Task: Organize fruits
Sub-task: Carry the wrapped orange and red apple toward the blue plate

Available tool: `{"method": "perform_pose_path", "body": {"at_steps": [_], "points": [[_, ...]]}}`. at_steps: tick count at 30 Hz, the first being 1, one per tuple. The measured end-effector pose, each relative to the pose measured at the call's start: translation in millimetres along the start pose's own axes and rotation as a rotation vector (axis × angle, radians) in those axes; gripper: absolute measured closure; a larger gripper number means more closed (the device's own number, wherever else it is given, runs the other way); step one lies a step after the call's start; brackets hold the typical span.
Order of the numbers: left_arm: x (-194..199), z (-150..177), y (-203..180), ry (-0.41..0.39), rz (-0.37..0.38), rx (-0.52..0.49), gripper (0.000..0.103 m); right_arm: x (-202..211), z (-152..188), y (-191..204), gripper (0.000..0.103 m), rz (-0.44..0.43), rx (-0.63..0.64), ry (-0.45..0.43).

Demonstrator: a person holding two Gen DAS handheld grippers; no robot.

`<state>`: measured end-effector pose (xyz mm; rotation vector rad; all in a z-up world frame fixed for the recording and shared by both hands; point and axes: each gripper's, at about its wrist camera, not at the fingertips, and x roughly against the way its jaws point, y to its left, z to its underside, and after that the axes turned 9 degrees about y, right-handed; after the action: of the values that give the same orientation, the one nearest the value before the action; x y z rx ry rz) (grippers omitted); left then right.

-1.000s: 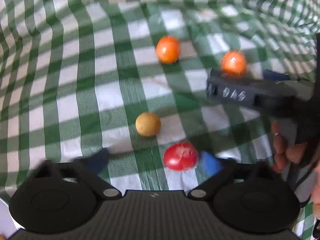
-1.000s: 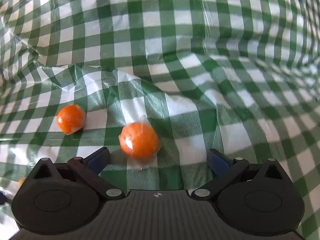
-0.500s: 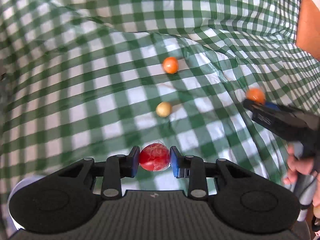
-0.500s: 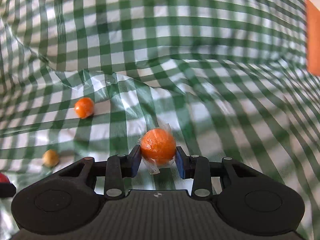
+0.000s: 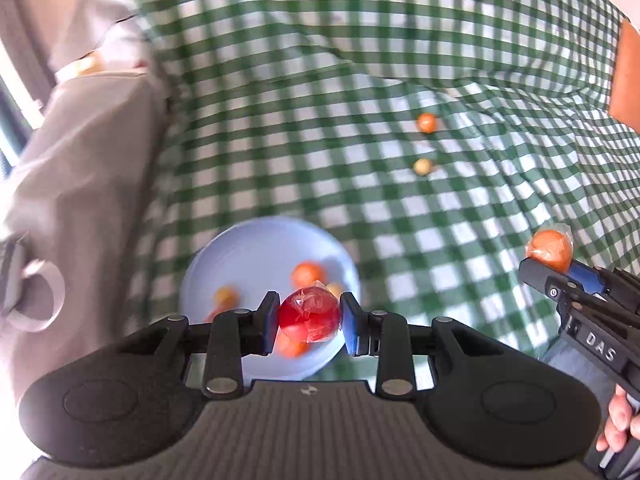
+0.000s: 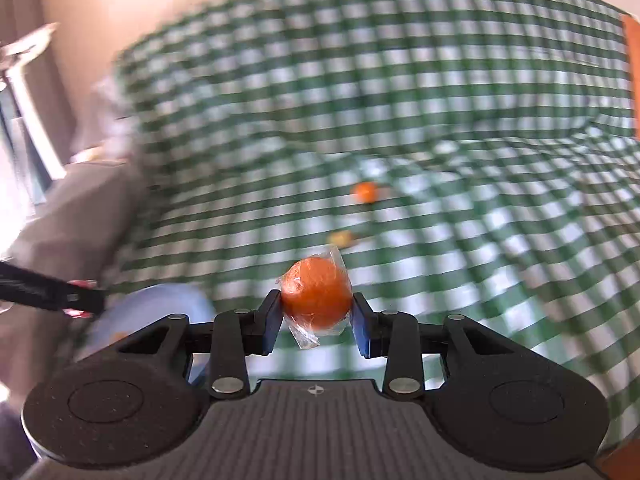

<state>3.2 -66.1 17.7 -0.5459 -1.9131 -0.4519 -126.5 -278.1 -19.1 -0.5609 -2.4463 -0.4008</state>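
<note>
My left gripper [image 5: 309, 322] is shut on a red wrapped fruit [image 5: 309, 319] and holds it above a light blue plate [image 5: 256, 248] that holds several small fruits. My right gripper [image 6: 316, 316] is shut on an orange wrapped fruit [image 6: 317, 297]; it also shows in the left wrist view [image 5: 549, 249], to the right of the plate. An orange fruit [image 5: 426, 123] and a yellowish fruit [image 5: 422, 166] lie on the green checked cloth [image 5: 400, 60]. The plate also shows in the right wrist view [image 6: 160, 304], at lower left.
A grey bag [image 5: 76, 168] lies on the left beside the plate. An orange-brown edge [image 5: 626, 76] shows at the far right. The cloth is wrinkled near the two loose fruits.
Both grippers have lifted with their fruits and swung left. The left one now hangs over the blue plate, which has come into view. The right gripper follows.
</note>
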Motion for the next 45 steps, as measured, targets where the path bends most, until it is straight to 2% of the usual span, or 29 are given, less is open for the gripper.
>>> {"method": "perform_pose_path", "body": {"at_steps": [3,8,16,24,33,45], "points": [[16.2,29.5,22.4,-0.004,-0.019,0.031,0.067,20.5,12.0,38.6,0.065,-0.071,0.054,0.002],[35.3,73.0,53.0,-0.020,-0.025,0.086,0.067,52.6,30.6,89.5,0.065,-0.137,0.157,0.005],[51.0,109.4,76.9,-0.070,-0.008,0.132,0.067,78.2,60.3,135.0,0.065,-0.119,0.293,0.018],[52.8,113.4,84.7,-0.089,0.021,0.157,0.067,83.5,65.4,155.6,0.065,-0.097,0.357,0.010],[45.9,109.7,83.2,-0.073,0.028,0.156,0.067,77.2,63.8,156.0,0.065,-0.082,0.352,0.031],[28.3,86.1,90.3,-0.056,0.026,0.171,0.067,59.4,58.4,151.7,0.065,-0.073,0.348,0.070]]}}
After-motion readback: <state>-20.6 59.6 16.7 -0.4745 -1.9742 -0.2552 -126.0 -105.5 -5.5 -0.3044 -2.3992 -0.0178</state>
